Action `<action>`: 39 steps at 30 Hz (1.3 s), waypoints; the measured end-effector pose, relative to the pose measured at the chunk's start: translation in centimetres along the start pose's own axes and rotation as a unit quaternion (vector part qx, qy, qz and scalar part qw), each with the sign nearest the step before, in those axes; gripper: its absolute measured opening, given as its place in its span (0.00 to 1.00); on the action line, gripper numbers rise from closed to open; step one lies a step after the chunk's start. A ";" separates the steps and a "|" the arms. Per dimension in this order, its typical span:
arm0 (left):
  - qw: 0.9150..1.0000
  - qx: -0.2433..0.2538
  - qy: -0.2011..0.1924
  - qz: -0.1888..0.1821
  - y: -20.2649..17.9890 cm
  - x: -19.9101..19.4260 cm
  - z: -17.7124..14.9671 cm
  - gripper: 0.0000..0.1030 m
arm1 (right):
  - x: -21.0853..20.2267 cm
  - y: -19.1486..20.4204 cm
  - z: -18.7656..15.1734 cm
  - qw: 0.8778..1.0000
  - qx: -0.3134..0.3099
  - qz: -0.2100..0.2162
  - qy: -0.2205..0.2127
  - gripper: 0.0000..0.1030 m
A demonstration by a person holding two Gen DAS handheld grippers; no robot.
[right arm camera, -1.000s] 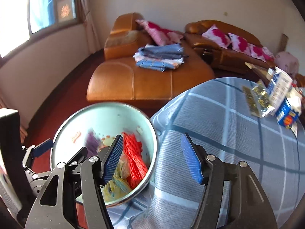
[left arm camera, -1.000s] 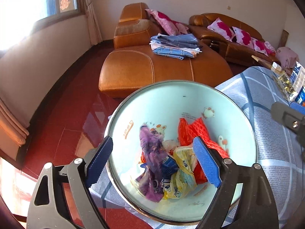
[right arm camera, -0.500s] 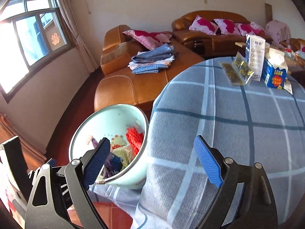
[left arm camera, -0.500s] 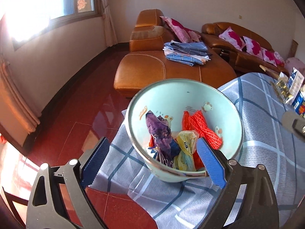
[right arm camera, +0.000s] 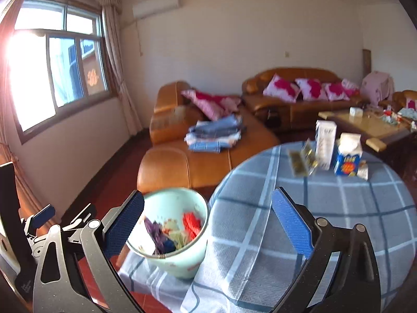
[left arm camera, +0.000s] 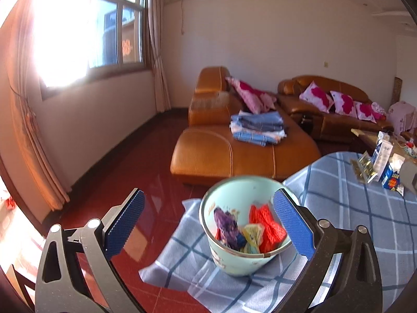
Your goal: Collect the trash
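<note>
Wrappers and red netting fill the mint-green bin point(left arm camera: 243, 258) at the checked worktop's point(right arm camera: 351, 208) edge; left tongs point(left arm camera: 208, 224) and right tongs point(right arm camera: 208, 223), jaws opening and empty, hover apart from it, likely needing another scrap

bin point(left arm camera: 235, 262), cartons point(right arm camera: 348, 156) on checked table point(right arm camera: 351, 208)

Both wrist views above shared bin point(left arm camera: 235, 258)
</note>
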State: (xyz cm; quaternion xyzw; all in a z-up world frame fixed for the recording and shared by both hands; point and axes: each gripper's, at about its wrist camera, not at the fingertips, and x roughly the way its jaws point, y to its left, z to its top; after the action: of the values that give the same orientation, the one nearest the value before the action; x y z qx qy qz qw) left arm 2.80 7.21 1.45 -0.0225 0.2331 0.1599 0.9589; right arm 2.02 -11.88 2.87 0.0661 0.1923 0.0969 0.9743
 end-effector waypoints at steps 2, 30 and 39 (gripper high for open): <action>1.000 0.004 -0.014 0.002 -0.2 -1.0 0.5 0.94 | -1.3 -0.1 0.7 1.000 0.003 -0.001 -0.021 0.94; 0.997 0.005 -0.076 -0.031 0.1 -7.5 2.1 0.94 | -7.0 1.0 1.2 0.997 -0.002 -0.013 -0.072 0.95; 0.997 0.006 -0.070 -0.039 0.1 -7.4 2.0 0.94 | -7.2 1.1 1.3 0.997 0.000 -0.014 -0.072 0.95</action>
State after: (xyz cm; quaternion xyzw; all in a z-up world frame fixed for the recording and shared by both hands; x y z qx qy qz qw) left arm -2.59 5.38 6.59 -0.0147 0.1652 0.1226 0.9785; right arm -4.20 -12.51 6.81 0.0698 0.1220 0.0781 0.9870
